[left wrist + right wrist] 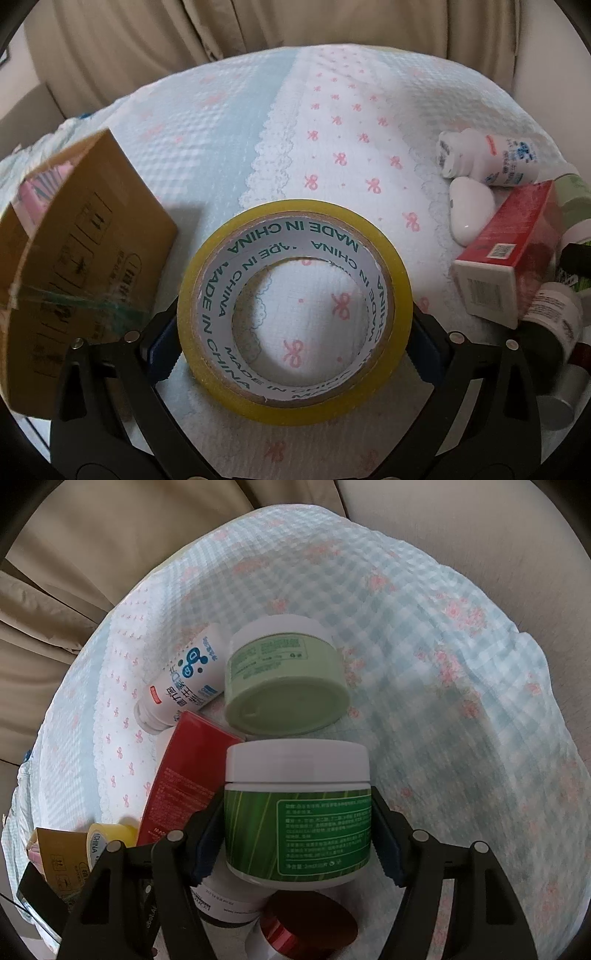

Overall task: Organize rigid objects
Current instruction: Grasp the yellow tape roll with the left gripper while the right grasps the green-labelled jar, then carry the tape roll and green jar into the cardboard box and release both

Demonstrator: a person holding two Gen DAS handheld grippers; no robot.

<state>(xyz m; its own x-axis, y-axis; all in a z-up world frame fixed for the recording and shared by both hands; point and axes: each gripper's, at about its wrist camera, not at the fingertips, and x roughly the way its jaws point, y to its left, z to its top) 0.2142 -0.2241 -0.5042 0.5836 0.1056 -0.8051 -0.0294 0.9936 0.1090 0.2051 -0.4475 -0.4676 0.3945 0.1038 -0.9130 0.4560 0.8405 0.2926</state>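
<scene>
My left gripper (293,345) is shut on a yellow tape roll (402,295), held just above the patterned cloth (229,122), next to an open cardboard box (85,251) on its left. My right gripper (295,840) is shut on a green-labelled jar with a white lid (297,812), held over a heap of items. The tape roll (107,836) and box (59,864) also show at the lower left of the right wrist view.
The heap holds a red carton (184,775) (506,236), a pale green jar on its side (284,686), a white bottle (184,675) (487,158), a white heart-shaped case (471,210), a dark jar (229,904) and a red-capped item (306,923). Beige curtains hang behind.
</scene>
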